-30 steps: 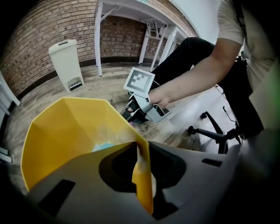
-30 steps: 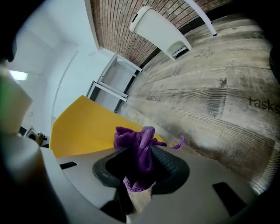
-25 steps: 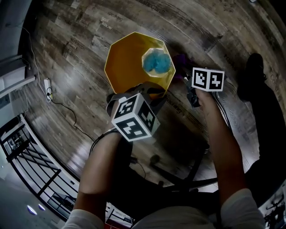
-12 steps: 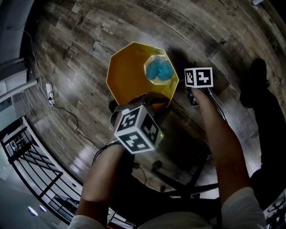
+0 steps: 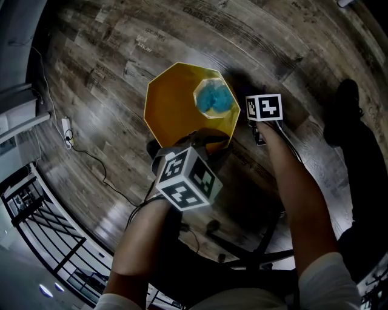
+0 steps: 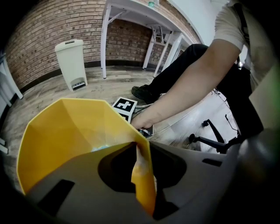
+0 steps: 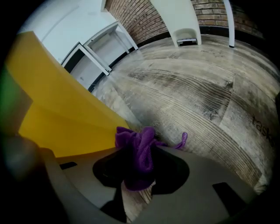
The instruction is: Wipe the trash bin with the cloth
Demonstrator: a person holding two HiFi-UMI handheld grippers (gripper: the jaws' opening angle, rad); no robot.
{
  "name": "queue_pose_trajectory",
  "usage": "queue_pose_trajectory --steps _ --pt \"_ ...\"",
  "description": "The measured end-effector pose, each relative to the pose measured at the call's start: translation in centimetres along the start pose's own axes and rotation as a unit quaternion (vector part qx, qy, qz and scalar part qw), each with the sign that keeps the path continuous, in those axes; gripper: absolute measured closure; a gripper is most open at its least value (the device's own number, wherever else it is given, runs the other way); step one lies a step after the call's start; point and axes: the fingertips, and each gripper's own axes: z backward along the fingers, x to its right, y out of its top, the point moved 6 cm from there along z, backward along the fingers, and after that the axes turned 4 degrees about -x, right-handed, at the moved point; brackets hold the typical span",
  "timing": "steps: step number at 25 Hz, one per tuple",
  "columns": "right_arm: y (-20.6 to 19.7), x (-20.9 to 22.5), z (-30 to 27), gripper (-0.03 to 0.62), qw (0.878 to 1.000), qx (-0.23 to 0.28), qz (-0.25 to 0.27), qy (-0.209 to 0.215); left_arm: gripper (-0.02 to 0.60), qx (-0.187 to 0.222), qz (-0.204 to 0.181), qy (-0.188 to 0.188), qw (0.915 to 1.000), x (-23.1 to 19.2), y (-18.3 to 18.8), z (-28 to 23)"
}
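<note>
Bin [image 5: 173, 106]: upright on floor [image 5: 109, 66], mouth up, axis vertical | left gripper [image 6: 141, 175]: pinches near rim, jaws just eased wider | right gripper [image 7: 138, 177]: clenched on purple cloth [image 7: 136, 151], just beside bin's outer wall, seen in its own view only | head view alone: blue wad [image 5: 215, 100] inside.

1. Indoor workspace, office or lab type.
2. Grey-brown wood-plank floor [image 5: 109, 72] all round; print on the far planks, too small to read.
3. Brick wall [image 6: 39, 30] on the far side, with a white table [image 6: 127, 9] on thin metal legs against it and a white pedal bin [image 6: 71, 63] to the table's left.
4. Office chair base [image 6: 214, 142] with casters, near the person.
5. Power strip [image 5: 65, 127] with cable [image 5: 97, 166] on the floor at left; black metal railing [image 5: 42, 236] near left.
</note>
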Motion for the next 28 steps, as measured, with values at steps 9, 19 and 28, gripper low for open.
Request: queue_pose_trajectory --steps 9,19,28 --pt "-1.5 1.3 6.5 0.464 0.992 0.064 -0.103 0.04 0.523 0.028 0.023 0.025 0.999 -0.8 2.1 -0.6" --pt "-2.3 -1.5 14.1 0.464 0.962 0.142 -0.177 0.149 0.456 -0.029 -0.065 0.029 0.9971 0.1 0.2 0.2" --pt "-2.9 -5.9 19.9 0.464 0.913 0.194 -0.178 0.312 0.491 -0.037 -0.022 0.021 0.9989 -0.3 -0.4 -0.5"
